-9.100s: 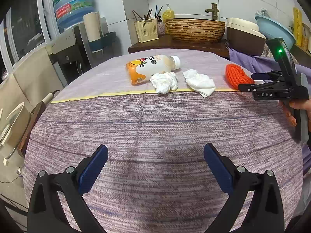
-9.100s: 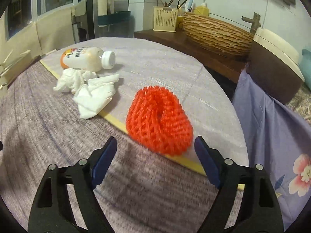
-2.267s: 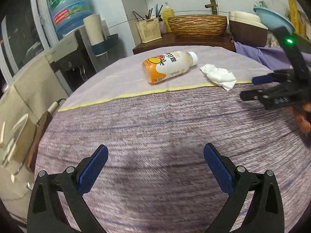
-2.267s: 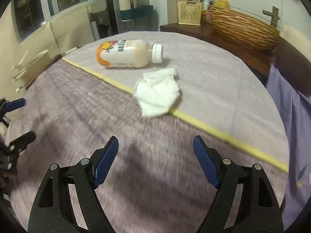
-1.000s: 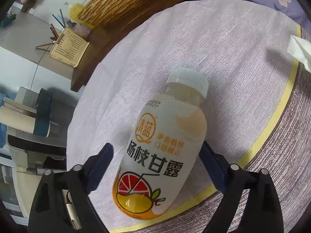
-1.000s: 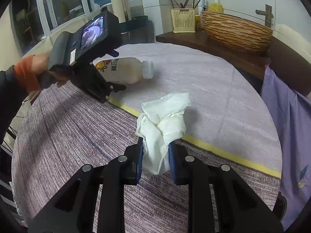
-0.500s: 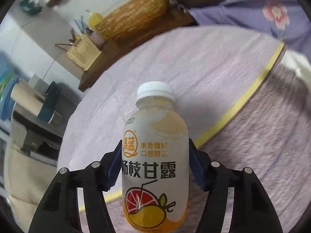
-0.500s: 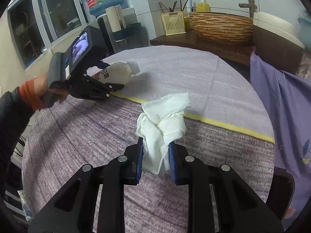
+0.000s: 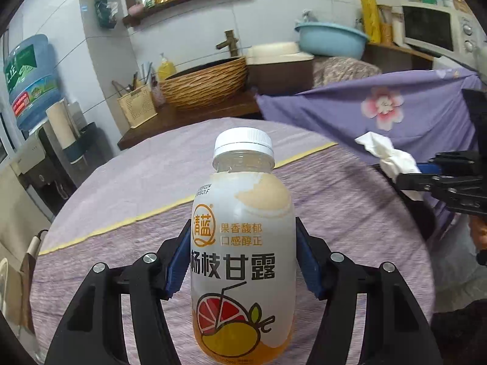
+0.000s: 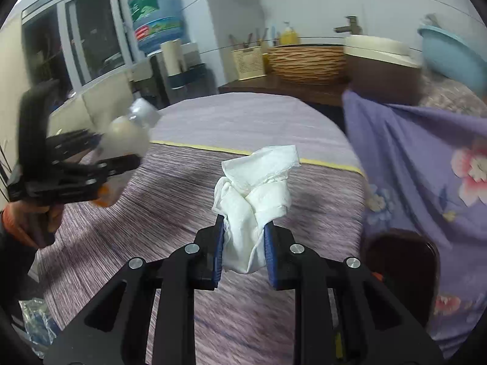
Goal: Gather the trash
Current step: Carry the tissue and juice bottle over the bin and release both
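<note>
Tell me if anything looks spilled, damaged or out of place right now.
Nothing stands out. The left gripper holds the capped drink bottle, intact, and the right gripper holds the crumpled tissue. No spill shows on the tablecloth.

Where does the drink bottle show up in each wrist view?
Left wrist: drink bottle fills the centre, gripped between the left gripper's jaws.
Right wrist: far left, blurred, in that same gripper.
Shared landmark: woven basket behind the table.
</note>
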The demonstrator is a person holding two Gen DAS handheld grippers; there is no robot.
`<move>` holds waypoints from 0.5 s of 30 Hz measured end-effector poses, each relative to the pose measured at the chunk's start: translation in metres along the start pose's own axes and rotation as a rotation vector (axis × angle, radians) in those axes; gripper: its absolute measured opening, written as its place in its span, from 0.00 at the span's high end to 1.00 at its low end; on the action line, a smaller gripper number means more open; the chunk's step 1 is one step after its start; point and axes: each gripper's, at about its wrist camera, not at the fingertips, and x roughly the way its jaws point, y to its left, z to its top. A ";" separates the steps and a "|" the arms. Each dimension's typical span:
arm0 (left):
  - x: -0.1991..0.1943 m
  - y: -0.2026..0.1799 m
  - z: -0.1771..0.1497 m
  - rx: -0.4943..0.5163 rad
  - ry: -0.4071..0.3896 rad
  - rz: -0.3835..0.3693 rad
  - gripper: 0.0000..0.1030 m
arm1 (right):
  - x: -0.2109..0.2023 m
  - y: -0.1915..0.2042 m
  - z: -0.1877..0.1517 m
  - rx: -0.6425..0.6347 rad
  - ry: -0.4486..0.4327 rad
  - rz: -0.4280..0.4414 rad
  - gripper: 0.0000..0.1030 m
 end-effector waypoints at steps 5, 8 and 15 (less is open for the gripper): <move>-0.018 -0.051 -0.004 -0.036 -0.057 -0.071 0.40 | -0.028 -0.049 -0.032 0.065 -0.010 -0.115 0.77; -0.019 -0.080 -0.003 -0.052 -0.081 -0.144 0.40 | -0.033 -0.083 -0.055 0.123 0.020 -0.177 0.77; -0.004 -0.150 0.002 -0.055 -0.093 -0.273 0.40 | -0.012 -0.151 -0.109 0.248 0.128 -0.290 0.77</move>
